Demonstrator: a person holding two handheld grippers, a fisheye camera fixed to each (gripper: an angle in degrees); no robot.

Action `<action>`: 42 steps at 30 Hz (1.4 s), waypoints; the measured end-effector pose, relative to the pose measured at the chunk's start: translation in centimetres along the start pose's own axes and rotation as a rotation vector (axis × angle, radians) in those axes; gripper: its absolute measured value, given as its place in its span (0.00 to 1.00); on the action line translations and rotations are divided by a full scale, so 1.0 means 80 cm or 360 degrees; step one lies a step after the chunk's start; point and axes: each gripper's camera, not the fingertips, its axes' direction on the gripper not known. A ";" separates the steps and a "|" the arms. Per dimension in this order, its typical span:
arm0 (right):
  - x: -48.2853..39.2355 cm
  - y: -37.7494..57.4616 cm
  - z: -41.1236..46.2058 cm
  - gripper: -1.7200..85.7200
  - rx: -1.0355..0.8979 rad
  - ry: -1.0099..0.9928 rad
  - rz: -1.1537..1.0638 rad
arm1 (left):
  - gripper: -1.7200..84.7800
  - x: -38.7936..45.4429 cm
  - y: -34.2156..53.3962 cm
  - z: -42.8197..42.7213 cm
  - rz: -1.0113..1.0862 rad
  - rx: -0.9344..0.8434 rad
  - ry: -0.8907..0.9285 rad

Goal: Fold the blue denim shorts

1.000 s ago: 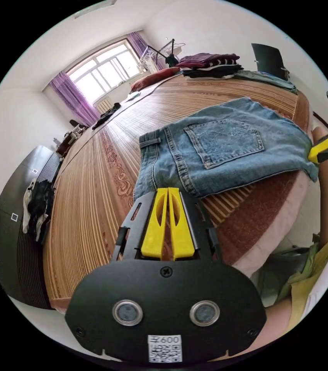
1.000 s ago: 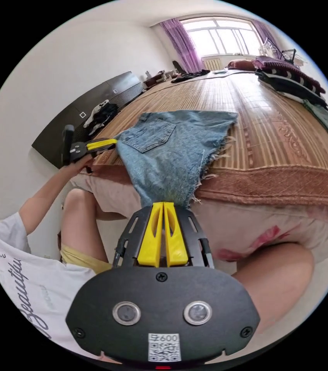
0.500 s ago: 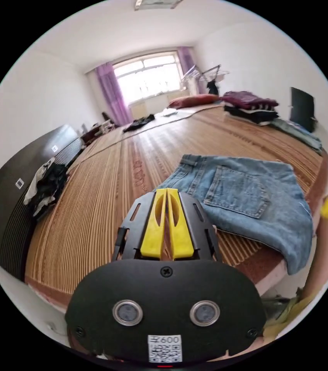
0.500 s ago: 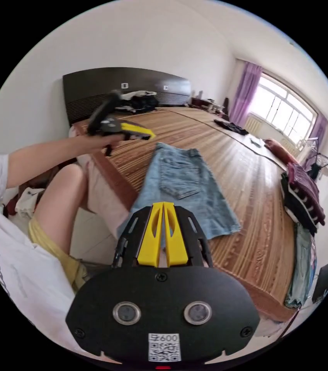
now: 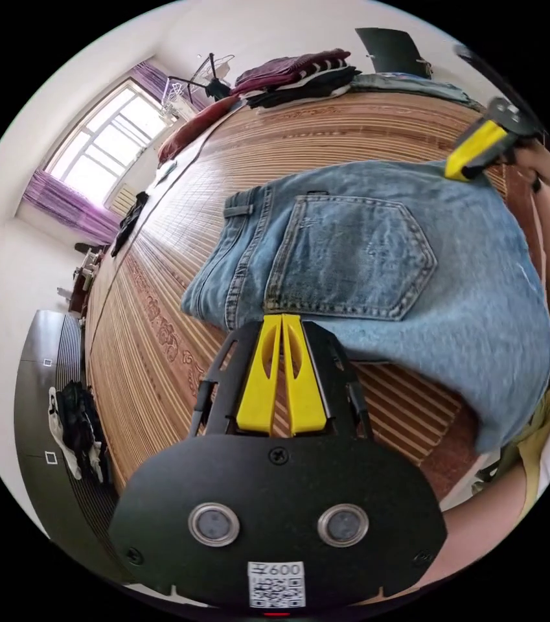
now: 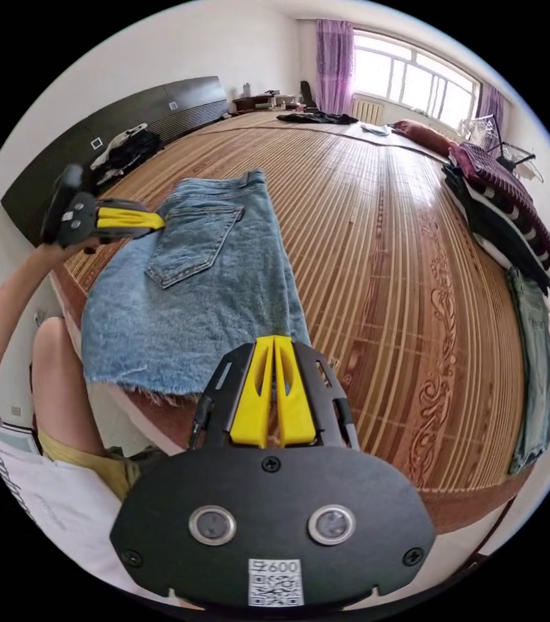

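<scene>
Shorts [image 6: 203,285] lie folded on mat [image 6: 391,259], no readable brand.

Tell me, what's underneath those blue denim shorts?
The blue denim shorts lie on a striped bamboo mat covering the bed. Their frayed hem hangs past the bed's edge. The mat under the shorts is hidden by the fabric.

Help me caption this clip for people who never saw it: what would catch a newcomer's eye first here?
The blue denim shorts, folded in half with a back pocket up, lie on the striped bamboo mat, their frayed hem hanging over its near edge. The yellow-jawed left tongs sit at the shorts' side by the pocket, the right tongs at the opposite edge. A stack of folded clothes waits farther along the mat.
</scene>
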 end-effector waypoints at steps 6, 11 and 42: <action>0.014 0.029 -0.019 0.01 0.0065 0.0090 -0.0067 | 0.05 -0.079 0.056 -0.083 -0.0521 0.0008 0.0246; 0.072 0.015 -0.055 0.01 0.0067 -0.0114 -0.0010 | 0.12 -0.113 0.223 -0.154 -0.0859 0.0274 0.0890; 0.091 -0.159 -0.254 0.01 0.0273 -0.0237 -0.0435 | 0.03 0.119 0.349 -0.236 -0.0632 0.0712 0.0077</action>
